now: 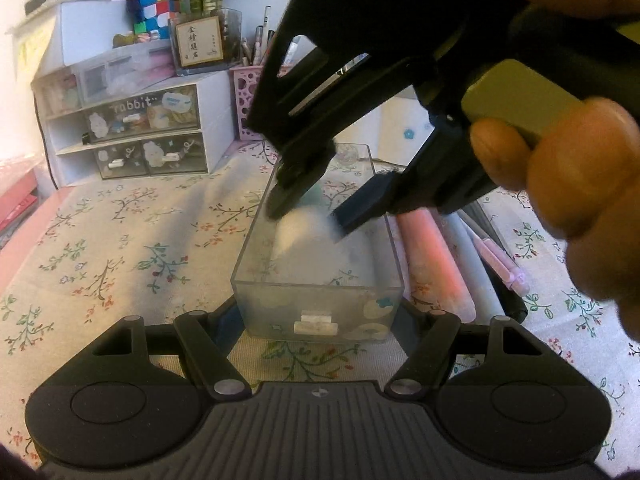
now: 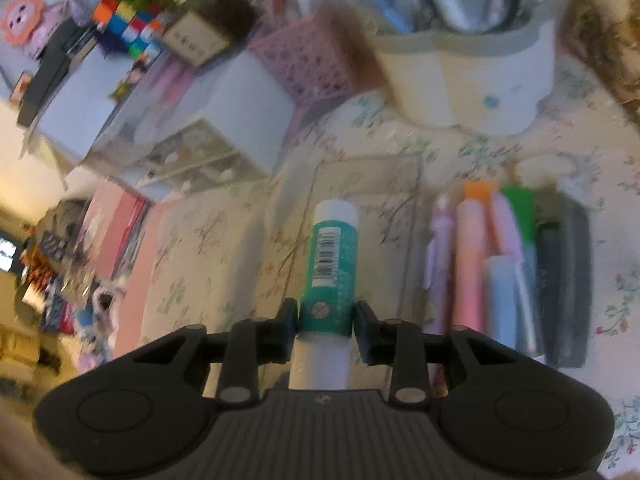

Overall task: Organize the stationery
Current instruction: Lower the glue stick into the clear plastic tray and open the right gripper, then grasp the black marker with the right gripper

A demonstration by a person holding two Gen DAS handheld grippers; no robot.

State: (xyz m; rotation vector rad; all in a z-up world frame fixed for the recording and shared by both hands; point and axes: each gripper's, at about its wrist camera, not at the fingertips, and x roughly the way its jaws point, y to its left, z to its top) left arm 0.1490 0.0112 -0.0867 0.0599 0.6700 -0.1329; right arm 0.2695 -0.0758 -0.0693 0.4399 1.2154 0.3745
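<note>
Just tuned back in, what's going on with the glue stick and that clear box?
A person holds both grippers. The left gripper is shut on the near end of the clear box, steadying it on the floral tablecloth. The right gripper holds the glue stick over the box, about to drop it in. Pens lie beside the box.

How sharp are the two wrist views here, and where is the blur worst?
Left wrist: clear drawer and tablecloth sharp; right gripper and its white load smeared. Right wrist: glue stick readable, background and pens motion-blurred. Both bend at the edges.
</note>
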